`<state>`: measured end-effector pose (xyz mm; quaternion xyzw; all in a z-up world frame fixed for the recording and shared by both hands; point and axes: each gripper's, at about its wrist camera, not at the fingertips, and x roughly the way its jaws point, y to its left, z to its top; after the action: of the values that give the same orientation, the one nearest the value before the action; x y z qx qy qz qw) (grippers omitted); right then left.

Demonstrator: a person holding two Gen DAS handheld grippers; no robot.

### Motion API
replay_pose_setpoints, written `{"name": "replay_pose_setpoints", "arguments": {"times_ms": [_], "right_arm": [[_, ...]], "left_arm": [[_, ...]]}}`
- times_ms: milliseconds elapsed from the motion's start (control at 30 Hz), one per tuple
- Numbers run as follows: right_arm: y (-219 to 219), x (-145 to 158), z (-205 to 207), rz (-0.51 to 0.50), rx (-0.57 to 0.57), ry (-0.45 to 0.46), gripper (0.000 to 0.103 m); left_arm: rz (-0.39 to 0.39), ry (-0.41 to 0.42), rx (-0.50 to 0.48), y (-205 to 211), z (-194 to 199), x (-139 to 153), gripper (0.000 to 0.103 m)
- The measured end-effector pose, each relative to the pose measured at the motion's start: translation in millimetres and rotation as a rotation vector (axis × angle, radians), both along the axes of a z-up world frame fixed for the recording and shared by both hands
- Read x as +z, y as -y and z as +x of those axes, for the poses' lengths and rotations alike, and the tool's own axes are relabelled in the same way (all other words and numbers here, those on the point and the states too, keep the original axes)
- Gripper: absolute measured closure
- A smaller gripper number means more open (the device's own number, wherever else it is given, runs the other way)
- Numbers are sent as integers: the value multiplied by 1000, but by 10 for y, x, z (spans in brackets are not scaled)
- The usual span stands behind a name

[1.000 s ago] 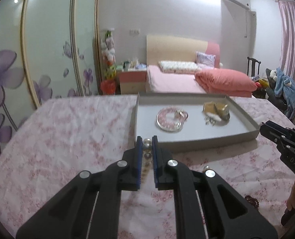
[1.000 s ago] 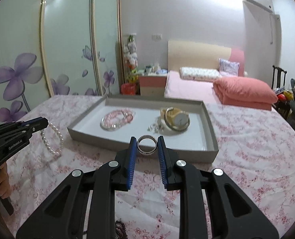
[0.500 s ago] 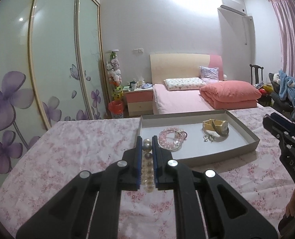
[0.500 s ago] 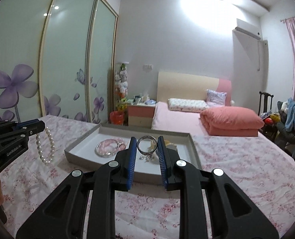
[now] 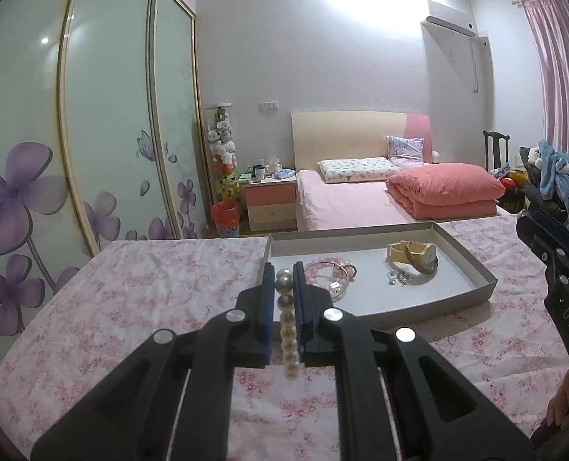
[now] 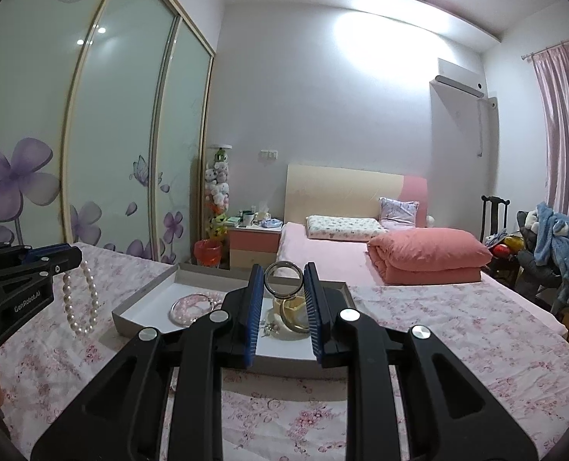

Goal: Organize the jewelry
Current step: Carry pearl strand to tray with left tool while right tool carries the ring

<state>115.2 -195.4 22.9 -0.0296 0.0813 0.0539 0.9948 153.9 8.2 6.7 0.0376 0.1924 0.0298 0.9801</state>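
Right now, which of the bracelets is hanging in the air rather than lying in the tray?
The white pearl bracelet, dangling from the left tool. The pink bead bracelet lies flat in the grey tray.

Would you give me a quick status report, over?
Left gripper shut on pearl strand. Right gripper shut on silver bangle. Both lifted before grey tray; path clear.

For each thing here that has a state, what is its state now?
Left hand-held gripper: shut on pearl bracelet.
Pearl bracelet: lifted, hanging off the cloth.
Right hand-held gripper: shut on silver ring.
Silver ring: held upright.
Tray: open, holding pink bracelet and watch.
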Motion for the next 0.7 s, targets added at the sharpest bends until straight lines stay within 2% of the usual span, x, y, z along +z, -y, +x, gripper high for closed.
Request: {"name": "replay_pose_setpoints", "arguments": {"times_ms": [700], "right_arm": [[-4,70,64,12,-38,59,80]], "left_arm": [[8,39,-8,91,33,82,93]]}}
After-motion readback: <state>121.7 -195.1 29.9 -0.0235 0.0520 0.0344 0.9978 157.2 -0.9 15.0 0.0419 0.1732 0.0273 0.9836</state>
